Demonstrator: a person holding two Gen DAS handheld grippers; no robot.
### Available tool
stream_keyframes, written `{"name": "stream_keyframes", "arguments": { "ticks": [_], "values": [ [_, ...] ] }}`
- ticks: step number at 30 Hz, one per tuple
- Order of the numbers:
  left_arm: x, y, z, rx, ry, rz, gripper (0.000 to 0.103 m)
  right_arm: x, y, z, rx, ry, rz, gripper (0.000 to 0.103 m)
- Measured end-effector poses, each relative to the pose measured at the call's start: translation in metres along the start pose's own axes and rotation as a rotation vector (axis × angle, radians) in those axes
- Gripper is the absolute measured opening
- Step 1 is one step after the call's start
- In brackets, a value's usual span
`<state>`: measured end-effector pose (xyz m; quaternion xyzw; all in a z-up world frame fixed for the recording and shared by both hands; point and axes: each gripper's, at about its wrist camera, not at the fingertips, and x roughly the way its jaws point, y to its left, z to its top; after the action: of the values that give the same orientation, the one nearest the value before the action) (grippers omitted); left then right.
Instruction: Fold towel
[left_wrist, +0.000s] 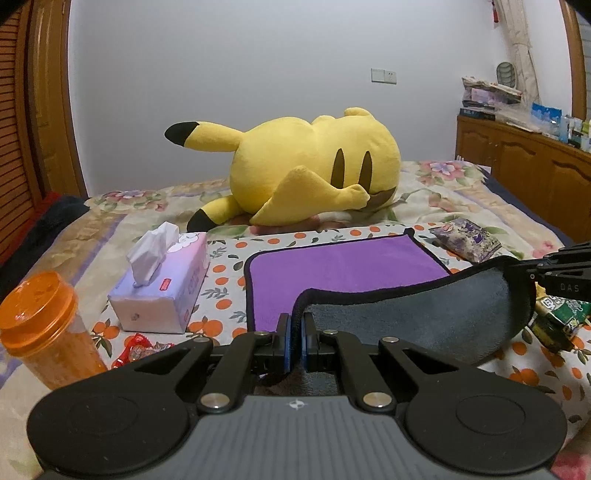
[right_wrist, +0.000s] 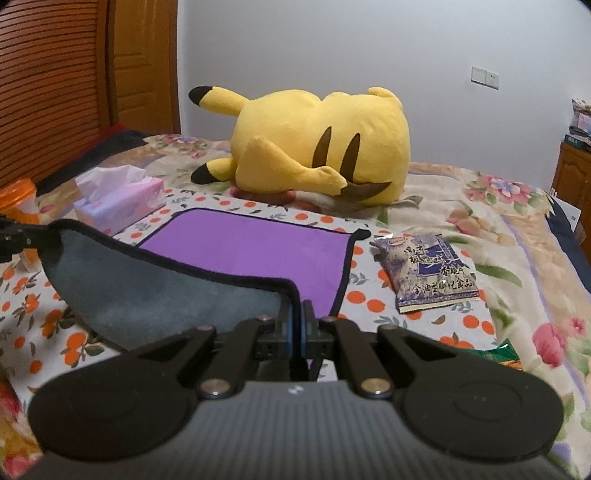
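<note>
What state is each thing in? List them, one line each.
towel: near edge lifted, grey underside showing, far half flat on the bed
left gripper: shut on towel corner
right gripper: shut on towel corner
tissue box: open, a tissue sticking up
orange jar: upright, lid on
snack packet: lying flat, looks sealed
plush toy: lying on its side

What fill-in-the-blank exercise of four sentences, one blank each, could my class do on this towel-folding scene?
1. The towel lying on the bed is ____ on its upper face.
2. The underside of its raised near edge is ____.
3. The left gripper and the right gripper are each shut on a ____ of the towel.
4. Behind the towel lies a plush toy whose colour is ____.

Missing words: purple; grey; corner; yellow
</note>
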<state>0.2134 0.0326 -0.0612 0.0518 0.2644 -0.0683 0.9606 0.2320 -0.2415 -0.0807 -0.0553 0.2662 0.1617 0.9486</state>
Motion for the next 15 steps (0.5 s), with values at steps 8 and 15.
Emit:
{"name": "stream_keyframes", "arguments": {
  "ticks": [8,15],
  "values": [
    [0.016,-0.002,0.005,0.025,-0.003,-0.005,0.006,0.020,-0.006,0.000,0.008,0.014,-0.008,0.004],
    [0.025,-0.003,0.014,0.046,-0.019,-0.007,0.006,0.028,-0.007,0.006,-0.015,0.002,-0.010,0.004]
  ]
}}
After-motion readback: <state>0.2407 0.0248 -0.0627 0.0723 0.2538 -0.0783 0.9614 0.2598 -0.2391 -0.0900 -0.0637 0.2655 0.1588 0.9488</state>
